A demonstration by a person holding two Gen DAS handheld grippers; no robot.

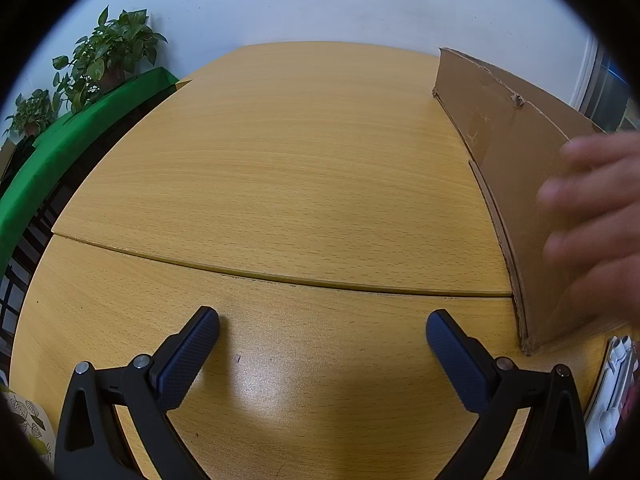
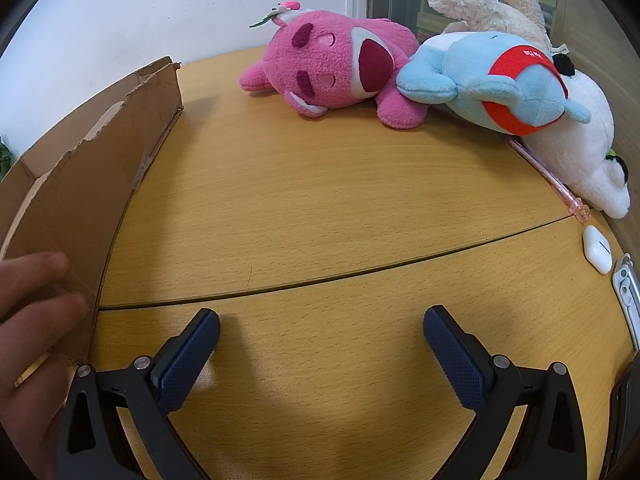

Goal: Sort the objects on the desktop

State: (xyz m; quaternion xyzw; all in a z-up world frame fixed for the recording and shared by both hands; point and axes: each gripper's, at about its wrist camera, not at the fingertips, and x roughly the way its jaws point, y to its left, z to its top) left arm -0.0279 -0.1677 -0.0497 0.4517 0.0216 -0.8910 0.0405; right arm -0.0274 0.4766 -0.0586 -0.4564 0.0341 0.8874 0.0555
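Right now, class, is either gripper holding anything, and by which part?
Nothing is held. The left gripper and right gripper are both open and empty above the light wooden table.

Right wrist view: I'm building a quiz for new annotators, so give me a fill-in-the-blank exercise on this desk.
1. The plush toy nearest the cardboard box is ____ in colour.
2. The blue plush wears a ____ band.
3. The right hand-held gripper has its fingers ____, holding nothing.
4. A bare hand touches the ____.

Missing words: pink; red; open; cardboard box
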